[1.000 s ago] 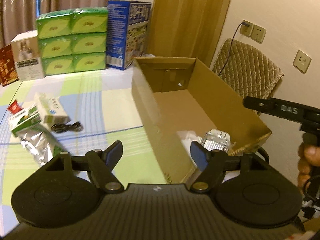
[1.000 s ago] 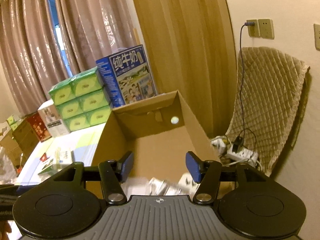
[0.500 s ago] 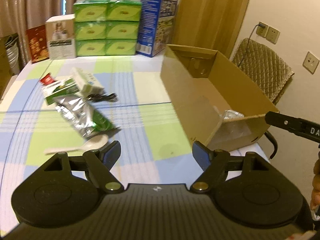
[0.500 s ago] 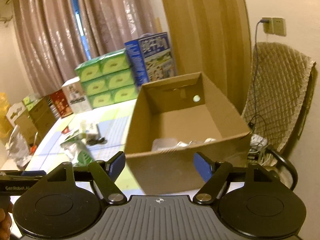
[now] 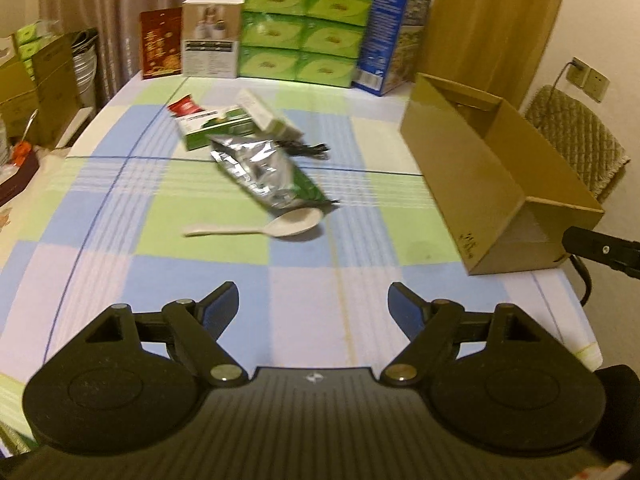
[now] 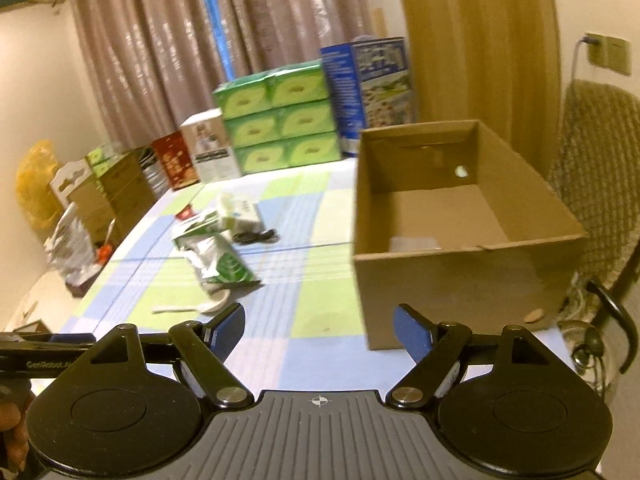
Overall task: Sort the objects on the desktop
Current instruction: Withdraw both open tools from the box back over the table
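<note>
- Both the left tongs point(image 5: 312, 300) and the right tongs point(image 6: 318, 322) have just been opening – nothing between them.
- Spoon point(image 5: 276, 226) lies mid-desk point(image 5: 304, 258), touching the foil pouch point(image 5: 264, 170) – a careless grab might drag both.

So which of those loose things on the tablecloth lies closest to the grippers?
The white spoon, lying flat just in front of the silver and green foil pouch; the small boxes and black cable sit further back.

A lived-in home room: full-length curtains point(image 6: 168, 52) hang behind a worktop point(image 5: 168, 280) under a checked cloth, tissue packs point(image 5: 300, 28) and a milk carton point(image 5: 390, 36) are stacked at its far edge, a quilted chair point(image 5: 576, 140) stands right, and storage boxes point(image 6: 116, 188) are piled left.
</note>
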`<state>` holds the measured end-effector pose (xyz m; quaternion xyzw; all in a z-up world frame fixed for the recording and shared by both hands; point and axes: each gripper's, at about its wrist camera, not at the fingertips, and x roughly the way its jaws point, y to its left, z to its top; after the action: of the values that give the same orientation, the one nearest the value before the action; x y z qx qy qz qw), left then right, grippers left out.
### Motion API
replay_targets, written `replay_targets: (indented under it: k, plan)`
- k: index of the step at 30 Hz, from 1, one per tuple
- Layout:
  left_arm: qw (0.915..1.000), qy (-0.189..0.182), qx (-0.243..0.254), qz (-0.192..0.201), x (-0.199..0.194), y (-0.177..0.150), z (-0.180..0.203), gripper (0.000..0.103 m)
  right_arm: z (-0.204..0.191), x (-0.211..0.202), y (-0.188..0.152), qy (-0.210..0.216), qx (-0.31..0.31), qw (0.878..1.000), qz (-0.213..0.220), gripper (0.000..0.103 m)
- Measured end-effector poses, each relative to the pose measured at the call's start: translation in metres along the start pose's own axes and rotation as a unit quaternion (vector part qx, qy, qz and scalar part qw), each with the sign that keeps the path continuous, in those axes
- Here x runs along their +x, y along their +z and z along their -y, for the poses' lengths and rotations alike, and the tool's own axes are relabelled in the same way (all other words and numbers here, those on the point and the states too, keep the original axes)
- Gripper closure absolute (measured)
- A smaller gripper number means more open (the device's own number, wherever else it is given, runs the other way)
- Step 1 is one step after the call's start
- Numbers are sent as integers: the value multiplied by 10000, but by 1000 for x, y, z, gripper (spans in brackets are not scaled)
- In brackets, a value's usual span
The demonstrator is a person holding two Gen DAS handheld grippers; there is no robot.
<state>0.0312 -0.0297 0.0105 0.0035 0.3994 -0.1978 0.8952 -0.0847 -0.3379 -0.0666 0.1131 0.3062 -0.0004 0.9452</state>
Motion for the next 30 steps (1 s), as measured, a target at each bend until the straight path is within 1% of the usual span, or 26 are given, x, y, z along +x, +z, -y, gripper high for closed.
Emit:
replay_targets:
  k: [7,16,30]
  plan:
    - [9998,172,-114,-2,-4,-6,-21,22,-19,13,-2,175,-146,9997,-85,24]
    - [9994,258,-210,-43,0,-7,-38,20,-31,29,-1,282,-289,9989,-227,23]
    - [9995,192,209,-124,17,3,-56,20,-47,64,3,430,-494,9968,-456,23]
